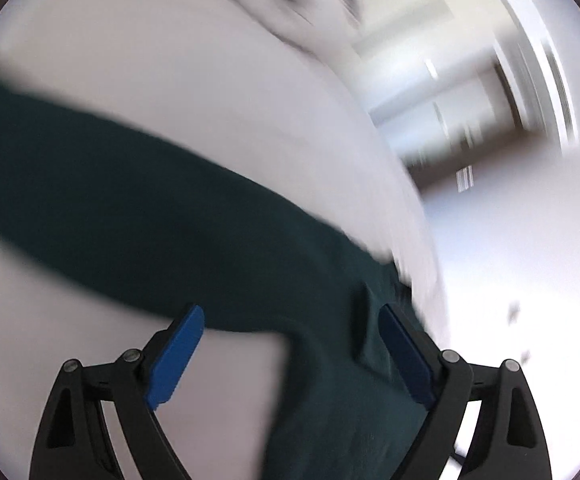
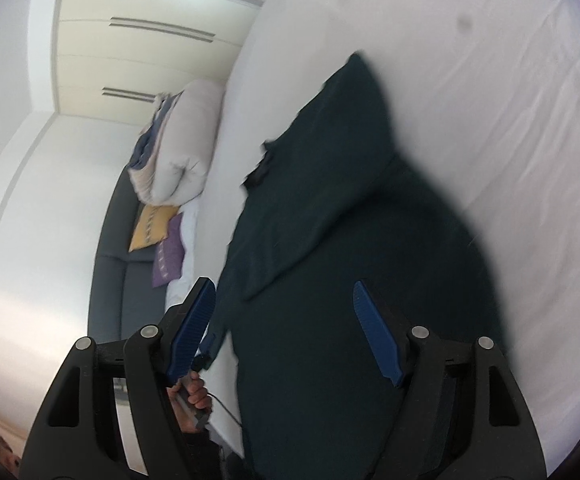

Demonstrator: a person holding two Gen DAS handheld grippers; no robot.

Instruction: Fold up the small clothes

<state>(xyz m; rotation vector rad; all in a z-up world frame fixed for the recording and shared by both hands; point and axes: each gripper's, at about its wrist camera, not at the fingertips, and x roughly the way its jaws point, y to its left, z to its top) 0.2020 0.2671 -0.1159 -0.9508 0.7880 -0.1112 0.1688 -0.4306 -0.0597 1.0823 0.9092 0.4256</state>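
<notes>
Garment [image 2: 330, 240]: dark green cloth, matt, soft folds. Sheet [image 2: 490, 120]: white cloth, matt, finely creased. Gripper [image 2: 284, 332] arms: black matt plastic with bare metal pins; pads [image 2: 374, 332]: blue, ribbed. Duvet [image 2: 186, 148]: pale, puffy cloth. Cupboard [image 2: 130, 60]: smooth cream fronts.

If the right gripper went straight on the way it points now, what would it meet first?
Most likely the dark green garment lying on the white bed sheet. The right gripper is open, and the cloth fills the view between and ahead of its fingers. The picture does not show how far off it lies.
</notes>
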